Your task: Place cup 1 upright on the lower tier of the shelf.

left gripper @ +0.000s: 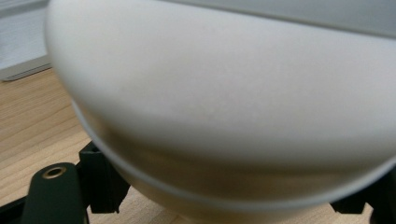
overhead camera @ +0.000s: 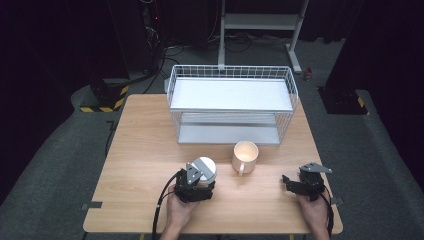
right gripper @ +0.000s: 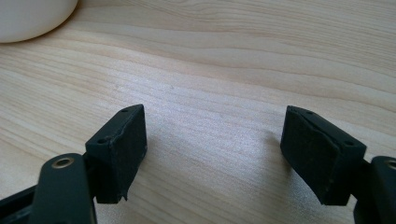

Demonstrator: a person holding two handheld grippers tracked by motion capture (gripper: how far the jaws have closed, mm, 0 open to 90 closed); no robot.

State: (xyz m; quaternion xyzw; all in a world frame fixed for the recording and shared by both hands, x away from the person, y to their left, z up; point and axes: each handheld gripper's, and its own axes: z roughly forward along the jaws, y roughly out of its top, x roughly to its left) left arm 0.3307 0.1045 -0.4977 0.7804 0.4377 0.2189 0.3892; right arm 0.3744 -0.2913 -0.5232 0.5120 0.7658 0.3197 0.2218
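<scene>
Dark room w/ grey floor around a light wood table [overhead camera: 145, 150]. White wire rack [overhead camera: 232, 102] sits at 12 o'clock on the table, cream mug [overhead camera: 245, 156] just in front of it, handle toward 6. Left claw [overhead camera: 199, 181] at approx 7 o'clock from the mug, pinching a white cup w/ grey top [overhead camera: 202, 169]; in the left gripper view that cup's [left gripper: 224, 107] wall sits between the jaws, right up against the lens. Right claw [overhead camera: 292, 183] at 4 o'clock from the mug, well apart from it, jaws spread over bare wood, nothing between them; same in right gripper view [right gripper: 212, 149], mug's base [right gripper: 32, 18] at 10 o'clock.
</scene>
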